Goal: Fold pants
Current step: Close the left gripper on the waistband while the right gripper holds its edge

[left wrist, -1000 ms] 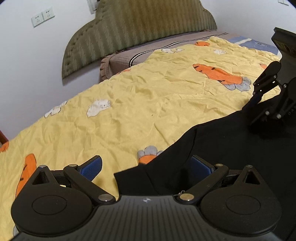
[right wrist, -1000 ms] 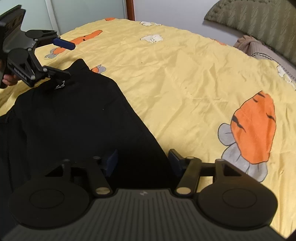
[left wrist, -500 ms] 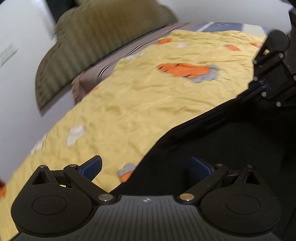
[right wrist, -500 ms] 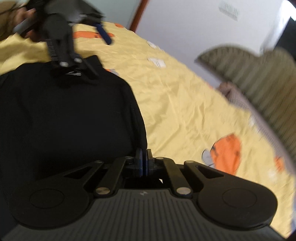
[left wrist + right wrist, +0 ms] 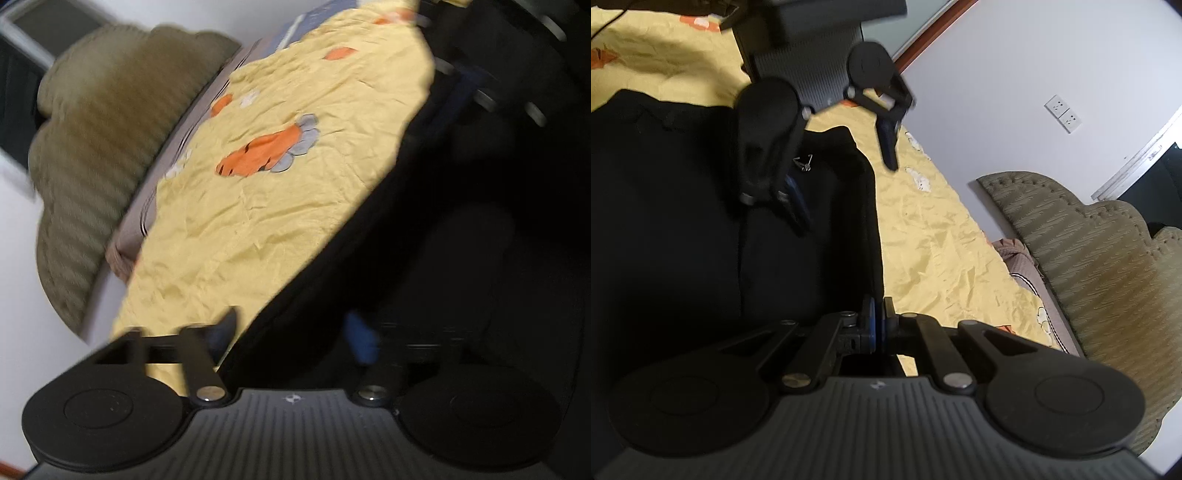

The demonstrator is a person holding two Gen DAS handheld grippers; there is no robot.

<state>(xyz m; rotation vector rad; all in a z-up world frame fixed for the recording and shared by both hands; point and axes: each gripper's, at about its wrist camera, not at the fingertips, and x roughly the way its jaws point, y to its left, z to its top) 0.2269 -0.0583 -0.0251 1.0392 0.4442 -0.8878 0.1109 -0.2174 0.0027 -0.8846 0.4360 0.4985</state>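
Observation:
Black pants [image 5: 683,206] lie on the yellow bedspread [image 5: 934,258] and fill the right of the left wrist view [image 5: 461,258]. My right gripper [image 5: 877,325] is shut on the pants' edge and lifts it. My left gripper [image 5: 295,332] is open, its blurred blue pads either side of the pants' edge; it also shows in the right wrist view [image 5: 846,188], hovering open over the far corner of the pants. The right gripper's dark body [image 5: 517,66] sits top right in the left wrist view.
An olive padded headboard [image 5: 1089,258] stands against the white wall [image 5: 1015,74], with a brown striped pillow [image 5: 1023,266] below it. Wall sockets [image 5: 1063,112] are above. The bedspread carries orange cartoon prints [image 5: 262,155].
My right gripper went from open to shut on the pants' edge and lifted it. Both cameras swung and tilted. My left gripper stayed open and its jaws narrowed somewhat over the pants' edge.

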